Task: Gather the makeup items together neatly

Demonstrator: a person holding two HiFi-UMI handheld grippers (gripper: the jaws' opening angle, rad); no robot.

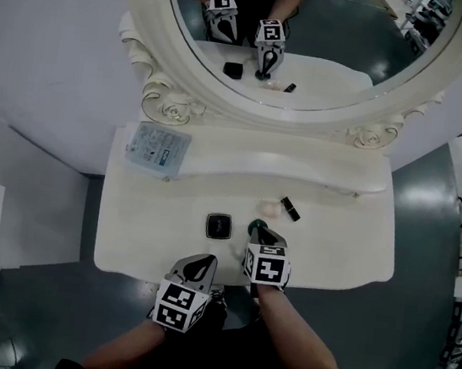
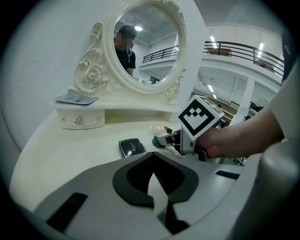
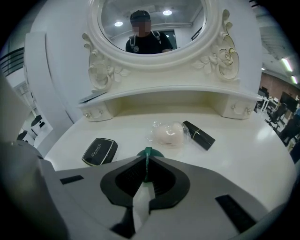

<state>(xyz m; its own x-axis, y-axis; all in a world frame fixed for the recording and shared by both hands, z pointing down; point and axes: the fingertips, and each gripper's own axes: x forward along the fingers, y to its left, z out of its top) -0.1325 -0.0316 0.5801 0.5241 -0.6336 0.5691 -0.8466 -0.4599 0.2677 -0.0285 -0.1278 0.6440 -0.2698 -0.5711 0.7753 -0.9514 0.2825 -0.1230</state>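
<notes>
My right gripper (image 3: 146, 161) is clamped on a thin green item (image 3: 149, 153) just beside the black compact (image 3: 100, 151) — my left gripper (image 2: 154, 161) is closed, empty.

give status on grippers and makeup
Left gripper shut, empty. Right gripper shut on green item. Compact, sponge, lipstick not yet gathered. Nothing in the way.

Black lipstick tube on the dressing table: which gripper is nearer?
Right. The right gripper, shut on a green item, is just short of the black lipstick tube; the left gripper sits farther back-left.
</notes>
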